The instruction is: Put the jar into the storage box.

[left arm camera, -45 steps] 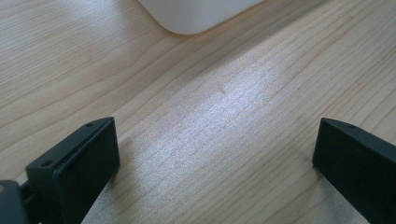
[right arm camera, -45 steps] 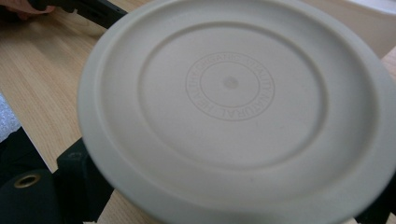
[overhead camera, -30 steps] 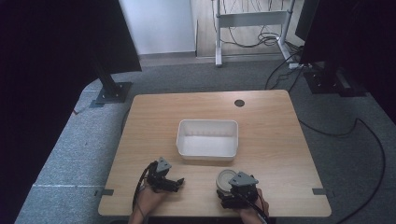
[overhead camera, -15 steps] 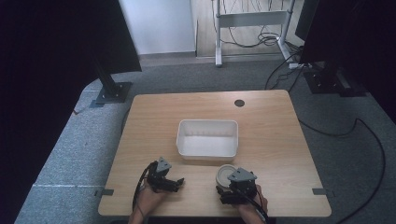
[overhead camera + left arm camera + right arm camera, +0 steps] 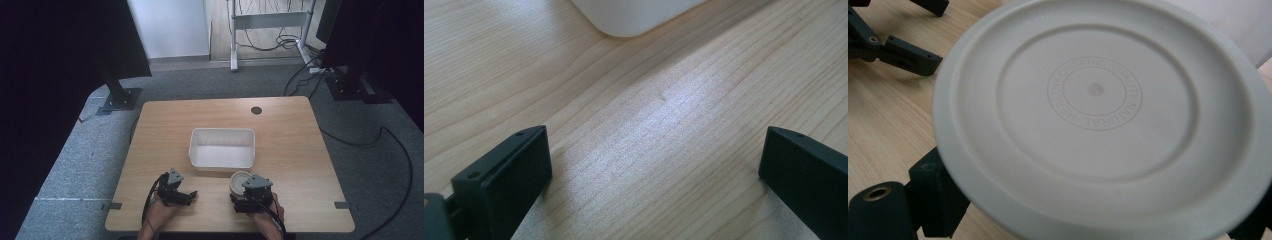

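A white round container (image 5: pixel 239 180), underside up with embossed lettering in a ring (image 5: pixel 1095 95), is held tilted just above the wooden table (image 5: pixel 290 135). My right gripper (image 5: pixel 242 189) is shut on it, one jaw at each side of its rim (image 5: pixel 1093 212). A white rectangular bin (image 5: pixel 221 131) sits mid-table, just beyond the container. My left gripper (image 5: pixel 191 196) rests near the front edge, to the left, open with bare wood between its jaws (image 5: pixel 654 150). A corner of the bin (image 5: pixel 634 15) lies ahead of it.
The left gripper's black jaws (image 5: pixel 903 52) lie on the table close to the container's left. A round cable hole (image 5: pixel 256 110) sits at the table's far edge. Black stands (image 5: pixel 120 97) and cables on the floor surround the table.
The right gripper has shifted slightly forward and left with the white container, bringing it closer to the bin. The left gripper has stayed put.
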